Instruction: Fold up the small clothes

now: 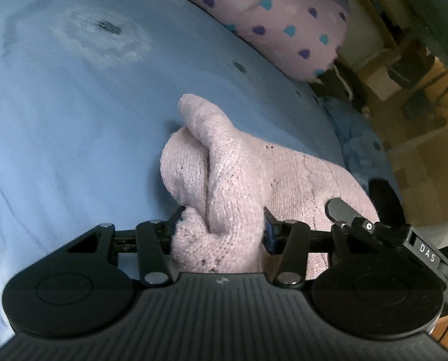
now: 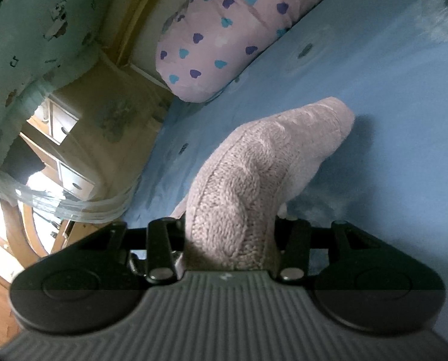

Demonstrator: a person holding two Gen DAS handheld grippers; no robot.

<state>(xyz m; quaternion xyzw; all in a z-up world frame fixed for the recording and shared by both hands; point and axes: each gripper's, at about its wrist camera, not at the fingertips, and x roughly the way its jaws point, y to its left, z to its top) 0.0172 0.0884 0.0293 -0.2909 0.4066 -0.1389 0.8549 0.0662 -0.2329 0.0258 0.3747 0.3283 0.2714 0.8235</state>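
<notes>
Pink knit garment (image 1: 224, 180) hides both tools' fingertips.

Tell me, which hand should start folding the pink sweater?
Probably left: the left hand-held gripper pinches bunched pink sweater with open blue sheet ahead; the right hand-held gripper faces the pillow.

Dimly and softly lit, bluish overall; strongly curved at fisheye edges; smeared with motion blur across the bedsheet (image 1: 73, 150); brightened only by window glare (image 2: 1, 210) at left.
</notes>
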